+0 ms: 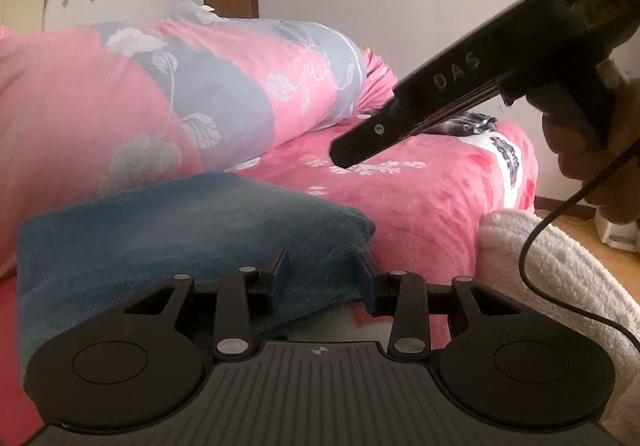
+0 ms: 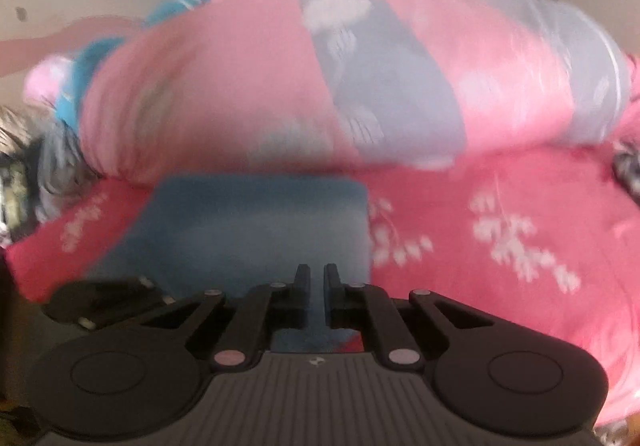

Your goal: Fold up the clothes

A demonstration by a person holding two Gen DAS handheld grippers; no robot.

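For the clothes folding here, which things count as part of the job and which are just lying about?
Job:
- folded blue garment
- left gripper
- right gripper

Lying about:
- rolled pink and grey quilt
- white fleece fabric
- dark patterned cloth
- pink bedspread

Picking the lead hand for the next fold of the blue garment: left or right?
Left, likely. Its tongs sit partly open at the edge of the folded blue garment; the right tongs are shut, empty and raised above the pink blanket.
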